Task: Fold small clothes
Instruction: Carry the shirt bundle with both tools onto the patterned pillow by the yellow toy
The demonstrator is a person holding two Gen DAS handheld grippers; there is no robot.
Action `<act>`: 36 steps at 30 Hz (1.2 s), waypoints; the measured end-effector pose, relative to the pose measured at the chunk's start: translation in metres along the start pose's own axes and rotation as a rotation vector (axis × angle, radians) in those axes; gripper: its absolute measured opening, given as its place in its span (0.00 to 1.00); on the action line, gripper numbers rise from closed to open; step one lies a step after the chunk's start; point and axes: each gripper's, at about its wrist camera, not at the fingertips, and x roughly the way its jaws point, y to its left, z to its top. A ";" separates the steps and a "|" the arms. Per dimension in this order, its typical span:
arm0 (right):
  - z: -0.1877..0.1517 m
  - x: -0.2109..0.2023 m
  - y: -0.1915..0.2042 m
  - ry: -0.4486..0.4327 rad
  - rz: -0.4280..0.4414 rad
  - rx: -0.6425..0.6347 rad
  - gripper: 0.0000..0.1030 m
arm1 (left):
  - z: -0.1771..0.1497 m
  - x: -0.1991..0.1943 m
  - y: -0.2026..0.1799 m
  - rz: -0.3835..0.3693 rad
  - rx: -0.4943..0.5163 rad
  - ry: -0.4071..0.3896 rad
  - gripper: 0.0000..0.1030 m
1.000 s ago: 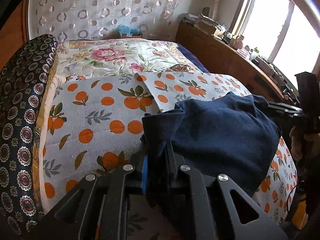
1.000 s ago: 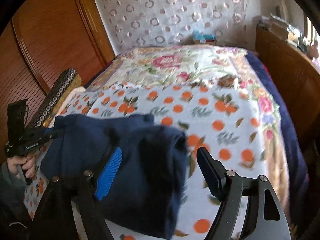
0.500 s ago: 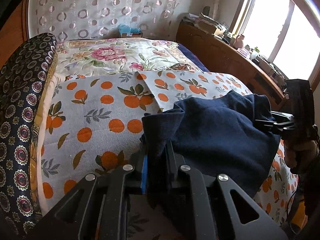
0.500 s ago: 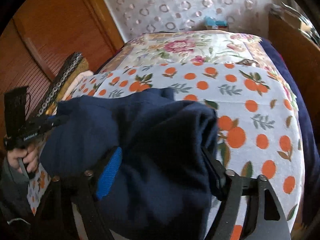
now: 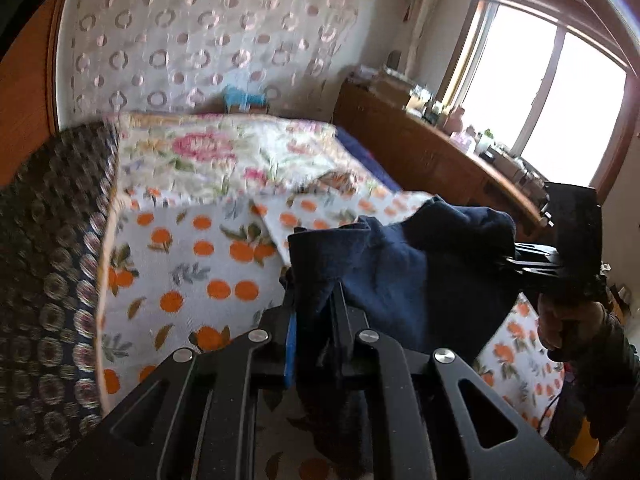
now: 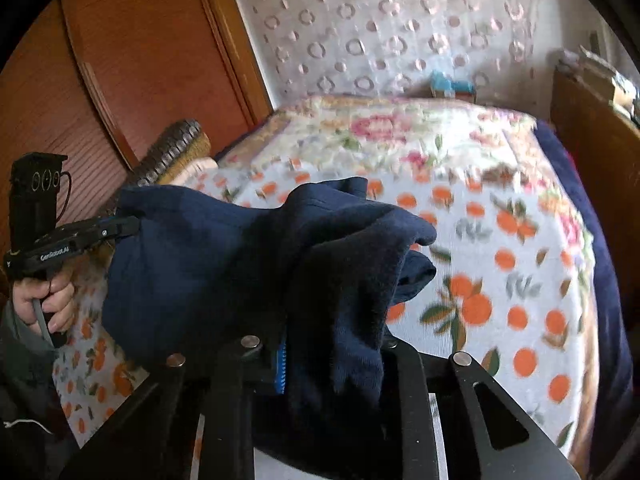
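Note:
A dark navy garment hangs between both grippers, lifted above the orange-print sheet on the bed. My left gripper is shut on one edge of it. My right gripper is shut on the opposite edge, with the navy cloth bunched over its fingers. In the left wrist view the right gripper sits at the right, at the garment's far end. In the right wrist view the left gripper sits at the left, at the garment's corner.
A floral quilt covers the far half of the bed. A dark patterned cushion lies along the left side. A wooden cabinet with clutter stands under the window at right. A wooden door is at left.
The right gripper closed on the garment's edge after being open. Both grippers then raised the garment off the bed and the views tilted upward.

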 end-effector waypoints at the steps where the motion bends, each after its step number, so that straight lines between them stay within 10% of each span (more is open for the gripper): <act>1: 0.004 -0.005 0.002 -0.015 0.002 -0.016 0.22 | 0.002 -0.007 -0.002 0.004 0.004 -0.017 0.13; 19: 0.122 0.036 0.109 -0.115 0.093 -0.375 0.22 | 0.027 -0.110 0.047 0.310 -0.011 -0.271 0.13; 36: 0.232 0.157 0.243 -0.064 0.219 -0.805 0.22 | -0.044 -0.133 0.125 0.450 -0.264 -0.294 0.13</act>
